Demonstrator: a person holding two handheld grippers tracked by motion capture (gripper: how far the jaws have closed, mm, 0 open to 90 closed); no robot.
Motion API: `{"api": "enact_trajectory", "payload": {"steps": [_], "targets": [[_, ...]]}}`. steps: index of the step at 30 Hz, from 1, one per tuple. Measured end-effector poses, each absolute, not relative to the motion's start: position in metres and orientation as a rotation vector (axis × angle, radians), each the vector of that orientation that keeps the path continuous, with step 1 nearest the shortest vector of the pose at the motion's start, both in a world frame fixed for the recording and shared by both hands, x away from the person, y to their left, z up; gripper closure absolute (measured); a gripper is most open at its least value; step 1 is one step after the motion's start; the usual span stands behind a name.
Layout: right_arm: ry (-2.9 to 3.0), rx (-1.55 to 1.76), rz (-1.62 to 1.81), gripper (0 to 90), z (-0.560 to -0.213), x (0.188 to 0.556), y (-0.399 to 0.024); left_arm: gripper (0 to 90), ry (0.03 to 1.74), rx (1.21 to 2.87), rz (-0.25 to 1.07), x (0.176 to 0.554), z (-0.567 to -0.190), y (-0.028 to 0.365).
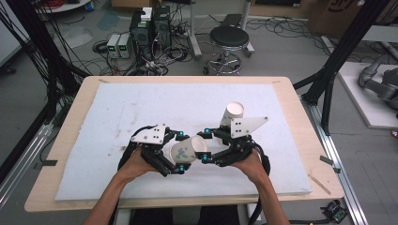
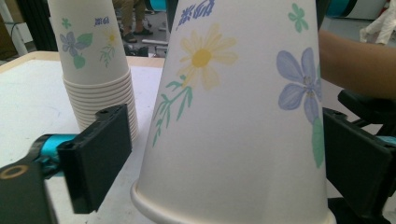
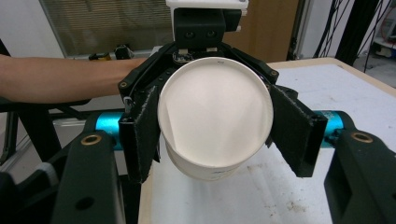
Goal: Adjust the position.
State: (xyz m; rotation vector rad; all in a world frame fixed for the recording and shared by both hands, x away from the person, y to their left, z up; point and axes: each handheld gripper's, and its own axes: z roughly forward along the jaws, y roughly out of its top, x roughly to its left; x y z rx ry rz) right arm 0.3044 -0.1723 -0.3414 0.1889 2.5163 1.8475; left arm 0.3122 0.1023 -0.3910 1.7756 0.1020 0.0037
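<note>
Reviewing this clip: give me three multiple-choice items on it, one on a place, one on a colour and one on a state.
1. Where does the stack of paper cups stand?
A. on the stool
B. on the white mat, beyond the right gripper
C. on the floor

2. What colour are the daisy's petals on the single paper cup?
A. red
B. black
C. yellow

3. How does the right gripper stand?
A. shut on the paper cup
B. wide open, nothing between its jaws
C. shut on the stack

Key:
1 B: the stack of paper cups sits upside down on the white mat behind the right gripper.
2 C: the daisy is yellow.
3 A: its pads press the paper cup at the rim.
</note>
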Motion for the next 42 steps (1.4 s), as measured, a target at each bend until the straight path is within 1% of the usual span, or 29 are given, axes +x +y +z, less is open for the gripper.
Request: {"api": "enact_trajectory", "payload": {"steps": [3,4,7,8,10,17,18,19,20,30,37,39,40,41,42], "targets": [[2.518,0.187,1.849,37.7,-0.342,0.304,-0.172,12.5,0.104,1.771,0.005,0.312,-0.391,0.103],[2.515,0.176,1.849,37.7,-0.342,0.305,-0.172,17.4,0.085,1.78,0.002,0.312,-0.391,0.103],[2.517,0.18,1.851,37.7,-0.342,0.304,-0.171,19.9,0.077,1.776,-0.002,0.312,-0.391,0.104],[2.517,0.177,1.844,37.7,-0.342,0.304,-0.171,23.3,0.068,1.772,-0.002,0.311,-0.391,0.104],[2.522,0.177,1.85,37.8,-0.342,0.305,-0.171,26.6,0.062,1.764,-0.002,0.311,-0.391,0.105],[2.523,0.17,1.832,37.0,-0.343,0.304,-0.17,29.4,0.058,1.776,-0.004,0.311,-0.392,0.105],[2.515,0.168,1.812,22.0,-0.344,0.302,-0.169,29.4,0.06,1.781,-0.006,0.311,-0.392,0.106],[2.515,0.168,1.812,22.0,-0.344,0.302,-0.169,29.4,0.066,1.786,-0.003,0.311,-0.393,0.106],[2.511,0.196,1.806,13.9,-0.344,0.3,-0.169,29.4,0.073,1.784,-0.005,0.311,-0.393,0.107],[2.543,0.228,1.756,13.4,-0.345,0.295,-0.176,29.7,0.092,1.807,-0.008,0.309,-0.392,0.114],[2.615,0.224,1.619,13.5,-0.342,0.293,-0.172,30.2,0.118,1.943,-0.023,0.307,-0.382,0.122],[2.641,0.208,1.555,13.5,-0.34,0.292,-0.17,30.4,0.117,2.02,-0.028,0.307,-0.376,0.125],[2.671,0.202,1.487,13.5,-0.338,0.292,-0.168,30.4,0.107,2.107,-0.037,0.308,-0.371,0.127],[2.671,0.202,1.487,13.5,-0.338,0.292,-0.168,30.4,0.107,2.107,-0.037,0.308,-0.371,0.127],[2.686,0.203,1.446,13.5,-0.337,0.292,-0.166,30.4,0.105,2.143,-0.042,0.309,-0.369,0.128]]}}
